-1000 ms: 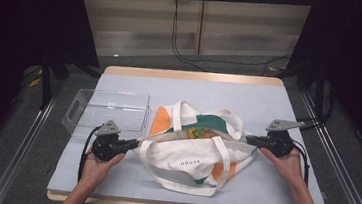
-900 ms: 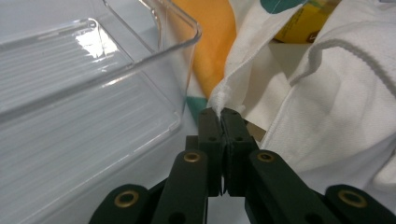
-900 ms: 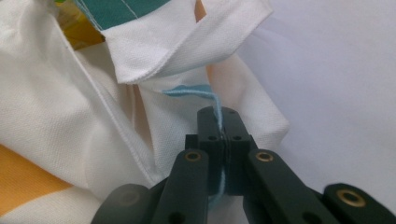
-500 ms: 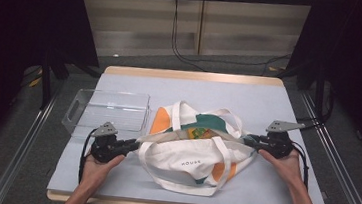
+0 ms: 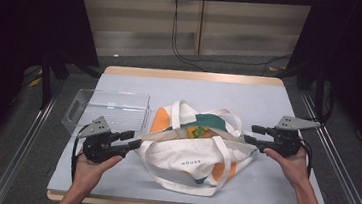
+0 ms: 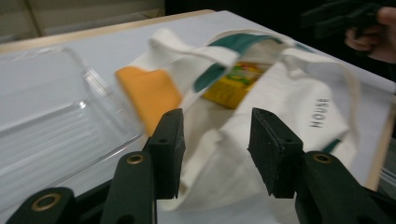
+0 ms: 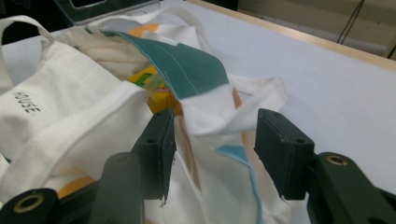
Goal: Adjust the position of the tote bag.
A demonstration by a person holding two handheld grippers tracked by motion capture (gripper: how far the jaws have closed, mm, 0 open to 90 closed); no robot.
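Tote bag (image 5: pixel 199 154) lies mid-surface, cream canvas with orange and green patches, "HOUSE" printed on the near side, mouth gaping. Yellow-green packet (image 5: pixel 197 132) visible inside it. Clear plastic tray (image 5: pixel 110 109) sits just beside the bag on its left, on the pale blue surface (image 5: pixel 269 105).

Left hand-held gripper (image 5: pixel 132 140) at the bag's left edge, jaws spread wide; left gripper view shows the bag's cream fabric (image 6: pixel 219 158) lying between the pads (image 6: pixel 169 149), not clamped. Cannot tell whether a pad touches the cloth.

Right hand-held gripper (image 5: pixel 252 134) at the bag's right edge, jaws likewise wide apart. Right gripper view: a fold of the bag rim and a strap (image 7: pixel 243 112) run across the gap between its pads (image 7: pixel 280 149), nothing pinched.

Both hands low on the surface, one either side of the bag.
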